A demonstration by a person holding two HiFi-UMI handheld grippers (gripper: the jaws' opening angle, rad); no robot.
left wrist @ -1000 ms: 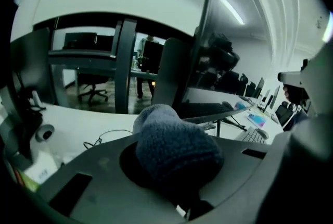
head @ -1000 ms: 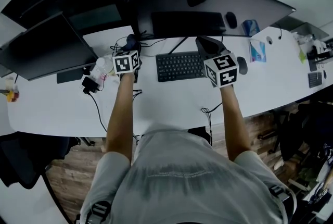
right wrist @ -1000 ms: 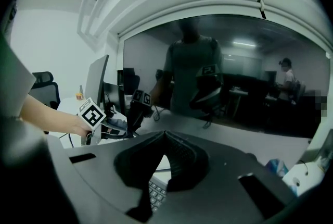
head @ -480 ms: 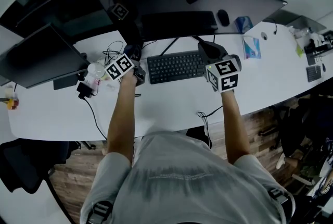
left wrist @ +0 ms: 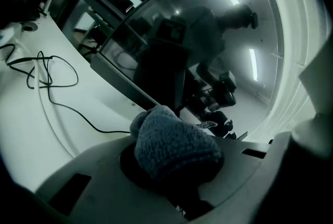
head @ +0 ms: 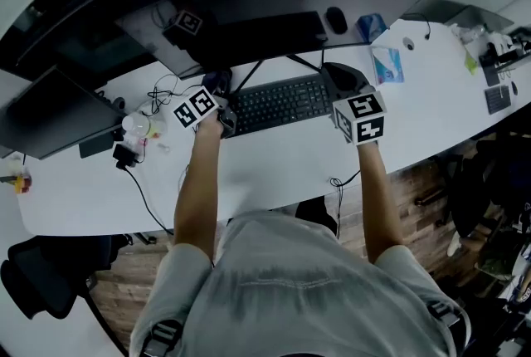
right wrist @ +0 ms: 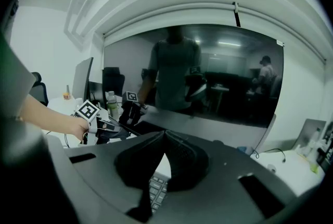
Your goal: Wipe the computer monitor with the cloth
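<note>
The wide curved monitor (head: 274, 2) stands dark at the back of the white desk (head: 249, 173). My left gripper (head: 219, 90) is just under its lower edge, left of the keyboard (head: 282, 102). It is shut on a grey-blue fluffy cloth (left wrist: 171, 142), which bulges out between the jaws in the left gripper view, a little short of the monitor (left wrist: 208, 35). My right gripper (head: 340, 80) hovers over the keyboard's right end. In the right gripper view its jaws (right wrist: 164, 135) are shut on nothing and face the monitor (right wrist: 208, 72).
A second dark monitor (head: 50, 110) stands at the left. Loose cables (head: 162, 90) and a bottle (head: 135, 124) lie beside my left gripper. A blue packet (head: 386, 65) lies right of the keyboard. A black chair (head: 41, 281) stands at the lower left.
The head view has swung left. My left gripper has turned and edged forward with the cloth toward the monitor's lower edge. The right gripper stays over the keyboard's right end.
</note>
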